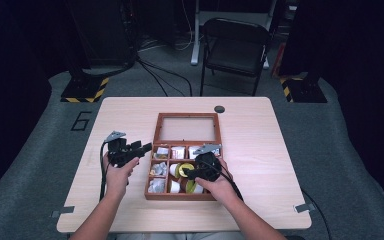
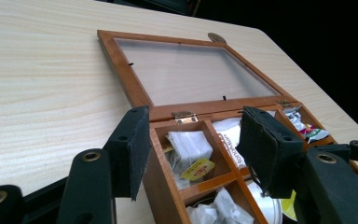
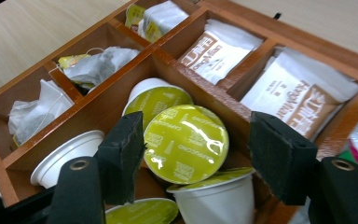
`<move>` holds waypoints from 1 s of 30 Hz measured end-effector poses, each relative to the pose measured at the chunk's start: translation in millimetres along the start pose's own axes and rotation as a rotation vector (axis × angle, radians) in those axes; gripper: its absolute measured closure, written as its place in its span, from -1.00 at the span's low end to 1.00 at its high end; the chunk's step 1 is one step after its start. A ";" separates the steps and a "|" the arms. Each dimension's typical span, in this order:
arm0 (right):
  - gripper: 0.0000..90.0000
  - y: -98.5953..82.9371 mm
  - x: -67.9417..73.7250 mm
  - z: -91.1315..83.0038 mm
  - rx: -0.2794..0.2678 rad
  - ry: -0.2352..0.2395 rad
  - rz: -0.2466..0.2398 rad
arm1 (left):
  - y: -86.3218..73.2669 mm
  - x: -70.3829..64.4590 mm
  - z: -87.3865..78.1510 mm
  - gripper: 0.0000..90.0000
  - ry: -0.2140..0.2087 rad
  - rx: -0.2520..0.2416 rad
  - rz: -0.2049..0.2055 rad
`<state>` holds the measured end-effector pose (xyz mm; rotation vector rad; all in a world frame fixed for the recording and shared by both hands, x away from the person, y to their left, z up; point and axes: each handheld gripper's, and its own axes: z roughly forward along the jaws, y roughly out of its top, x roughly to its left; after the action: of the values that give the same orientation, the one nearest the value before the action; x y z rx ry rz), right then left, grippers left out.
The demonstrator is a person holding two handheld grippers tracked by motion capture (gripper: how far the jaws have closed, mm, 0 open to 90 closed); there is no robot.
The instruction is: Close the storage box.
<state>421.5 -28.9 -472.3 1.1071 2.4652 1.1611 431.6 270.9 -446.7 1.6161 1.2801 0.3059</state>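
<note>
- Your right gripper (image 3: 191, 154) stands open over the middle compartment of the wooden box (image 1: 151, 170), and the tilted coffee capsule (image 3: 186, 142) lies between its pads, nearer the left pad (image 3: 121, 156).
- Centre the capsule's rim before you close, or its foil lid may slip.
- Your left gripper (image 2: 191, 149) is open too, astride the box's near corner; steady the box there.

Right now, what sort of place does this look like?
Probably a lab or recording studio, not a home: a lone table on grey carpet marked with a 6, hazard-striped stand bases, floor cables and dark surrounds.
</note>
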 end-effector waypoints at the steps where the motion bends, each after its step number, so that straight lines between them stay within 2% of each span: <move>1: -0.21 0.0 0.6 1.7 0.003 0.001 -0.005 | -0.6 0.5 -0.2 -0.04 0.003 0.000 0.003; 2: -0.21 -0.2 2.1 2.9 0.013 0.011 0.000 | -1.2 0.7 -0.1 -0.04 0.004 -0.002 -0.003; 3: -0.21 -0.3 2.6 5.0 0.019 0.008 -0.020 | -1.6 0.6 -0.6 -0.04 0.001 0.005 -0.008; 5: -0.23 -0.9 4.9 7.4 0.039 0.005 -0.013 | -1.8 1.0 -0.9 -0.04 -0.001 -0.001 -0.005; 6: -0.23 -1.0 4.6 8.8 0.043 -0.001 -0.028 | -1.9 0.9 -1.5 -0.04 -0.003 -0.005 -0.010; 11: -0.26 -1.1 6.5 11.7 0.062 -0.014 -0.018 | -2.0 1.0 -4.6 -0.04 -0.006 -0.024 -0.012; 19: -0.29 1.7 6.9 16.8 0.077 0.002 -0.043 | -3.6 2.3 -6.2 -0.04 -0.002 -0.027 -0.020; 22: -0.30 2.3 5.9 18.1 0.096 0.013 -0.033 | -3.9 3.9 -7.1 -0.04 0.000 -0.032 -0.022; 30: -0.29 4.4 8.3 23.1 0.128 0.004 -0.042 | -4.2 4.7 -9.3 -0.04 0.001 -0.040 -0.028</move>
<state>428.7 -7.9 -483.6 1.0806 2.5838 1.0072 424.5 279.5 -447.6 1.5633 1.2888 0.3132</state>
